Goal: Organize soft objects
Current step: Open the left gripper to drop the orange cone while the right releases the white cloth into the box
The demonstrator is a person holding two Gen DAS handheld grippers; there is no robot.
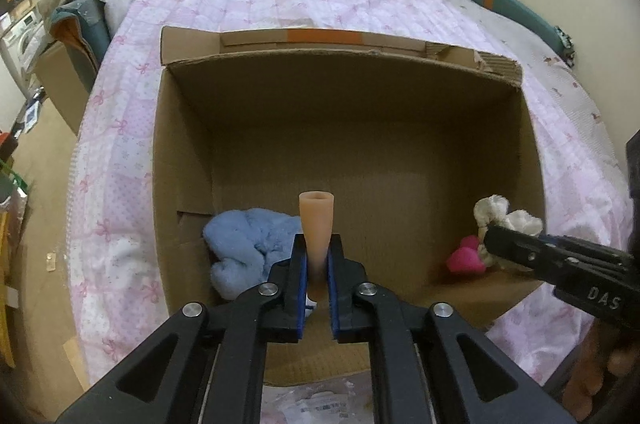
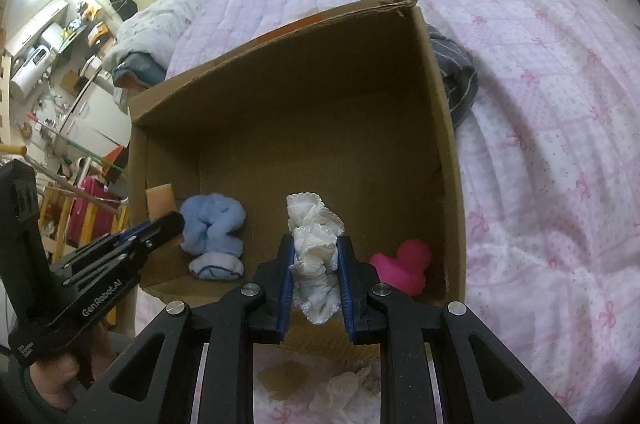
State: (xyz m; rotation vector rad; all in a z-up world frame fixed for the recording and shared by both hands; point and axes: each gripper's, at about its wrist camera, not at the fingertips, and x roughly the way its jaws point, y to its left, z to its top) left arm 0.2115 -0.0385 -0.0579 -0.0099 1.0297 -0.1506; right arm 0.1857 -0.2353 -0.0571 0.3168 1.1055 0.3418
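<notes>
Both grippers hold items over box point(image 1: 192, 152).

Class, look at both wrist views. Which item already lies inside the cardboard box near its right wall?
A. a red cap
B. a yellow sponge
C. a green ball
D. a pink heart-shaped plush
D: a pink heart-shaped plush rests on the floor of the cardboard box by its right wall, opposite the blue fluffy bundle on the left.
</notes>
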